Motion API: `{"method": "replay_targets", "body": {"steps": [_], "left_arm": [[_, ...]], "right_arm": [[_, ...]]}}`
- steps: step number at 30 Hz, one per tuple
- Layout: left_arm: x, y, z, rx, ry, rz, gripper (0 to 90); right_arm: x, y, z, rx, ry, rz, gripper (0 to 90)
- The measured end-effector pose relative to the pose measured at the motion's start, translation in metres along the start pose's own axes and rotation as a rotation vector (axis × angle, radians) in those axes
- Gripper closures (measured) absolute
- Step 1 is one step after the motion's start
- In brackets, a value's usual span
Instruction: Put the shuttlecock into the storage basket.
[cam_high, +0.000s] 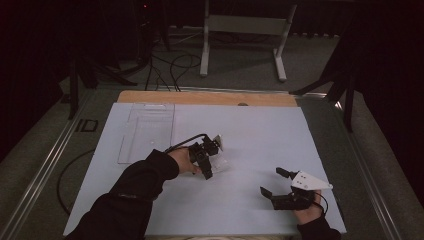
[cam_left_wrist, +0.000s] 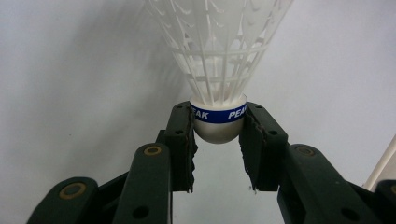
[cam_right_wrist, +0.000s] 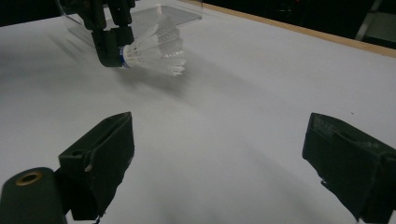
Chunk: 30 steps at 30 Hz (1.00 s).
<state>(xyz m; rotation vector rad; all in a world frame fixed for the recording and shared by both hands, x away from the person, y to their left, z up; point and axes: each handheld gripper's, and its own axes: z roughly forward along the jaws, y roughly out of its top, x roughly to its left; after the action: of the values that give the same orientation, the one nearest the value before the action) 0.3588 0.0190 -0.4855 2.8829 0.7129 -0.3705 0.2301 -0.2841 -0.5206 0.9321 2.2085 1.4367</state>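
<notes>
A white plastic shuttlecock (cam_left_wrist: 219, 56) with a blue band on its rounded cork sits between my left gripper's (cam_left_wrist: 218, 126) jaws, which are shut on the cork. In the high view the left gripper (cam_high: 206, 170) is held just above the white board near its middle, and the shuttlecock's skirt (cam_high: 220, 163) points to the right. The right gripper view has the same shuttlecock (cam_right_wrist: 156, 49) lying level in those jaws, just over the board. My right gripper (cam_high: 271, 181) rests near the front right, open, with nothing between its jaws (cam_right_wrist: 219, 154).
A clear plastic tray (cam_high: 147, 130) lies on the white board (cam_high: 260, 135) at the back left, behind the left gripper. A wooden strip (cam_high: 205, 97) runs along the far edge. Beyond it stand a grey table frame (cam_high: 245, 25) and floor cables.
</notes>
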Motion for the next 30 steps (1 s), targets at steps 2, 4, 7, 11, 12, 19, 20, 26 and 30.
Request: {"method": "replay_targets", "body": {"steps": [2, 4, 7, 11, 12, 19, 20, 26, 30], "left_arm": [[-0.001, -0.002, -0.001, 0.002, 0.003, 0.011, 66.3], [-0.001, -0.004, -0.002, 0.004, 0.005, 0.024, 66.3], [-0.002, -0.008, -0.004, 0.005, 0.005, 0.044, 66.3], [-0.001, -0.015, -0.011, 0.009, -0.003, 0.061, 66.3], [-0.001, -0.016, -0.013, 0.010, 0.000, 0.067, 66.3], [0.001, -0.027, -0.024, 0.006, 0.003, 0.111, 66.3], [0.001, -0.028, -0.025, 0.008, 0.009, 0.120, 66.3], [0.002, -0.035, -0.030, 0.020, 0.014, 0.143, 66.3], [0.002, -0.037, -0.032, 0.027, 0.011, 0.156, 66.3]], "right_arm": [[0.000, 0.000, 0.000, -0.002, 0.001, 0.000, 9.4], [0.000, 0.000, 0.000, -0.002, 0.000, 0.000, 9.4], [0.000, 0.000, 0.000, -0.001, -0.002, 0.000, 9.4], [0.000, 0.000, -0.001, -0.002, -0.002, 0.002, 9.4], [0.000, 0.000, -0.001, -0.003, -0.003, 0.001, 9.4], [0.000, 0.001, -0.001, -0.003, -0.011, -0.013, 9.4], [0.000, 0.001, -0.001, -0.004, -0.014, -0.015, 9.4], [0.000, 0.001, -0.001, -0.004, -0.016, -0.018, 9.4], [0.000, 0.001, -0.001, -0.004, -0.015, -0.016, 9.4]]}}
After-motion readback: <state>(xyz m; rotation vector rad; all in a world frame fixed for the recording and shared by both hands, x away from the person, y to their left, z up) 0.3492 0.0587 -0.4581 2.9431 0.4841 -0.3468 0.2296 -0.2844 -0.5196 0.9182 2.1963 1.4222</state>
